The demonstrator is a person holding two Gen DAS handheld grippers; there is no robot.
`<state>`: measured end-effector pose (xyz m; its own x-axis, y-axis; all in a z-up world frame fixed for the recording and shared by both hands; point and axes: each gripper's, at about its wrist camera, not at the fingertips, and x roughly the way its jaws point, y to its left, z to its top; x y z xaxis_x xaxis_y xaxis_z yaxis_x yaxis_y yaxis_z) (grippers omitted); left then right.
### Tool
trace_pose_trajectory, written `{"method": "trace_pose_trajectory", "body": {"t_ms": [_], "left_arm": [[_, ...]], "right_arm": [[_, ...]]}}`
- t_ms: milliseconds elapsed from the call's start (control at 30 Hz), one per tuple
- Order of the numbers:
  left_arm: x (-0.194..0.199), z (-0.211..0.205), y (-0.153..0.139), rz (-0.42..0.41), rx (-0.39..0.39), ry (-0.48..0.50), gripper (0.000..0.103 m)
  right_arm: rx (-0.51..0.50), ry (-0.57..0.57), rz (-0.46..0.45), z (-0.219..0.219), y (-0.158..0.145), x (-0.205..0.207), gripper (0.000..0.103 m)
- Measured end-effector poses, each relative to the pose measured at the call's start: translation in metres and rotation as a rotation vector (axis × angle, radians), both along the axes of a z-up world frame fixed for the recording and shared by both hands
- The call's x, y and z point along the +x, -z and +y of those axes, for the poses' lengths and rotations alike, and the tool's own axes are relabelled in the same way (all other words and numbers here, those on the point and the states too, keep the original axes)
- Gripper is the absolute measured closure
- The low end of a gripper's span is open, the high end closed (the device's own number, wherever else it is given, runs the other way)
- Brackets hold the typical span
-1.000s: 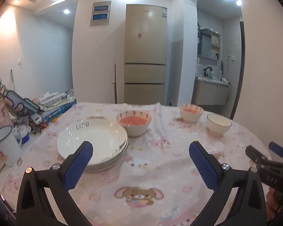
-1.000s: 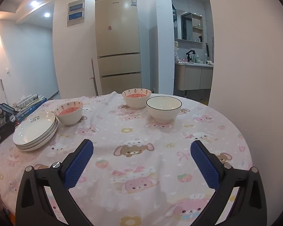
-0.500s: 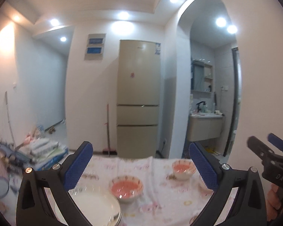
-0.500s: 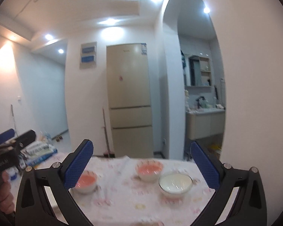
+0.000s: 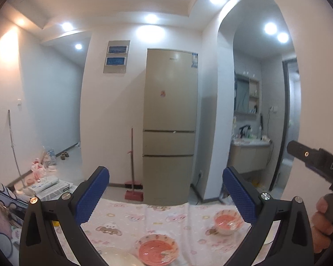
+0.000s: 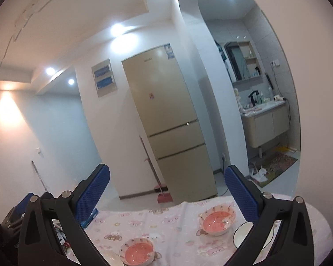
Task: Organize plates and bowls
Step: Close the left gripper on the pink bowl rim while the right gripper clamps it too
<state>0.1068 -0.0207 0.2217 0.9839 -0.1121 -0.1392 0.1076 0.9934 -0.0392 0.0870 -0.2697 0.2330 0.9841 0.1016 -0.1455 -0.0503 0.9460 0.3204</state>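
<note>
Both grippers raised and empty above the dishes

A tall beige three-door fridge point(image 5: 169, 124) fills the view; below it the pink cartoon-print tabletop point(image 6: 166, 223) carries two pink-lined ceramic bowls point(image 6: 137, 253) point(image 6: 217, 220), a dark-rimmed white bowl point(image 6: 242, 235) and, at the left, the rim of white plates point(image 5: 119, 257). The left gripper point(image 5: 166, 197) and right gripper point(image 6: 166, 196) gape wide, holding nothing; best tilt down first, then close squarely on one bowl's rim.

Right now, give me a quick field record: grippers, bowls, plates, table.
left gripper: open, raised above table, holding nothing
right gripper: open, raised, holding nothing
pink-inside bowls: two, near and far, apart
white bowl: right of far pink one, partly hidden
plates: only an edge shows
table: cartoon-print cloth
</note>
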Motion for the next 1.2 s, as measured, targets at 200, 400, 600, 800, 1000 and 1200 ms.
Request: {"method": "trace_pose_trajectory", "body": {"t_ms": [200,400,600,800,1000,1200], "left_arm": [[0.075,0.005,0.025,0.192,0.12,-0.021,0.0],[0.113,0.032,0.059,0.313,0.051,-0.001,0.0],[0.142,0.018,0.091,0.453,0.021,0.07,0.004],[0.167,-0.045,0.106,0.509,0.091,0.154,0.006],[0.208,-0.114,0.142,0.631,0.065,0.209,0.018],[0.243,-0.164,0.179,0.734,0.029,0.23,0.025]], "right_arm": [[-0.135,-0.047,0.186,0.036,0.041,0.064,0.001],[-0.115,-0.137,0.302,0.048,0.076,0.096,0.001],[-0.069,-0.186,0.442,0.04,0.117,0.129,0.004],[-0.056,-0.049,0.493,-0.013,0.123,0.151,0.007],[-0.064,0.03,0.564,-0.069,0.134,0.173,0.009],[0.019,0.053,0.661,-0.119,0.165,0.195,0.013]]}}
